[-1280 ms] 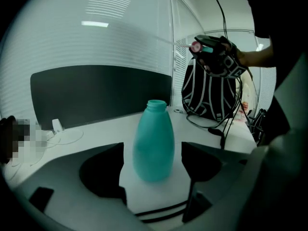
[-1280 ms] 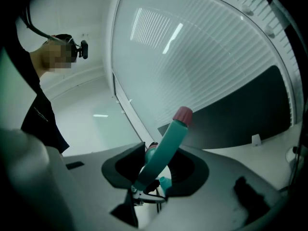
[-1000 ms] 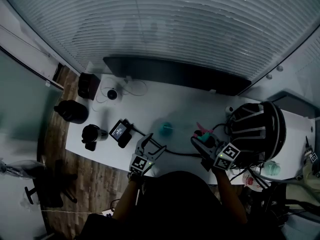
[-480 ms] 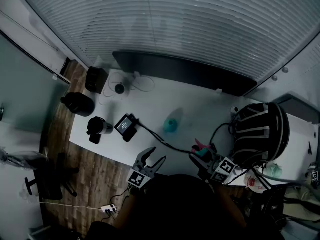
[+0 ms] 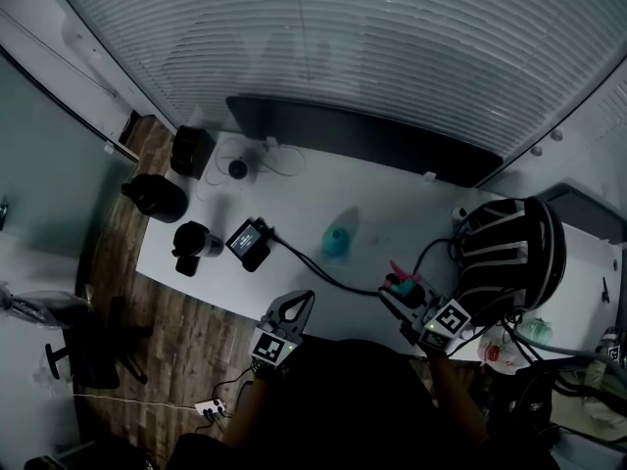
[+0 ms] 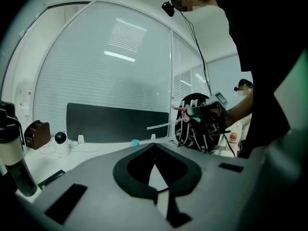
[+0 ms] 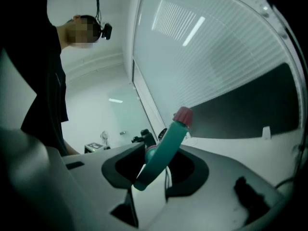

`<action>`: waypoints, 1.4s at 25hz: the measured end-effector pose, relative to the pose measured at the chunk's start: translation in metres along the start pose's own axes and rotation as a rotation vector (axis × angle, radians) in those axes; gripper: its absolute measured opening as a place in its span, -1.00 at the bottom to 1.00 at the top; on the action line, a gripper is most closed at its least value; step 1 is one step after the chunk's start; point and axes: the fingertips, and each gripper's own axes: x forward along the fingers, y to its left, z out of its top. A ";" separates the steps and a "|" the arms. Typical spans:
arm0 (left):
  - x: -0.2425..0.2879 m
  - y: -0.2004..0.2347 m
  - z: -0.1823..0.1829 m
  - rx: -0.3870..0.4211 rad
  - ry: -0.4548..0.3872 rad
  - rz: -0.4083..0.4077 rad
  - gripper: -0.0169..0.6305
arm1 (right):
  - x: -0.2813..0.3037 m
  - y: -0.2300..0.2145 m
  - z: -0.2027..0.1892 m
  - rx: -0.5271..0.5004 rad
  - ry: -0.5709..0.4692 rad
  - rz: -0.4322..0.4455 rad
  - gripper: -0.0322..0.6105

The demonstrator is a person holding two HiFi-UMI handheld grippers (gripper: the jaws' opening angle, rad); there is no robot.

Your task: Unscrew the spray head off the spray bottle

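The teal spray bottle [image 5: 336, 243] stands headless in the middle of the white table [image 5: 392, 213]; its top [image 6: 135, 142] shows in the left gripper view. Its teal spray head [image 7: 166, 148], with a red nozzle, sits in my right gripper [image 5: 404, 296], which is shut on it near the table's front edge. The same spray head [image 5: 400, 282] is off the bottle, with its thin dip tube [image 6: 161, 125] sticking out sideways. My left gripper [image 5: 297, 310] hovers at the front edge, apart from the bottle. Its jaws are shut with nothing between them.
A black helmet [image 5: 505, 258] lies at the right. A small screen device [image 5: 249, 244] with a black cable, a black tumbler [image 5: 192, 242], a dark jug [image 5: 155, 196], a brown box [image 5: 192, 151] and a white round camera [image 5: 238, 169] stand at the left. A long black panel [image 5: 353, 143] runs along the back.
The left gripper's jaws have gone from open to shut, and it has drawn back from the table toward the front edge. The right gripper keeps hold of the spray head.
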 end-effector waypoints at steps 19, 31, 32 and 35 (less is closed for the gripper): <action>-0.027 0.015 -0.034 0.011 0.046 0.061 -0.93 | 0.114 -0.047 0.012 -0.814 0.868 0.101 -0.47; -0.027 0.016 -0.033 0.027 0.059 0.072 -0.93 | 0.166 -0.075 -0.068 -0.929 1.168 0.244 -0.47; -0.028 0.017 -0.033 0.025 0.058 0.074 -0.93 | 0.168 -0.076 -0.071 -0.938 1.184 0.251 -0.47; -0.029 0.021 -0.034 0.028 0.060 0.085 -0.93 | 0.170 -0.077 -0.082 -0.943 1.227 0.279 -0.47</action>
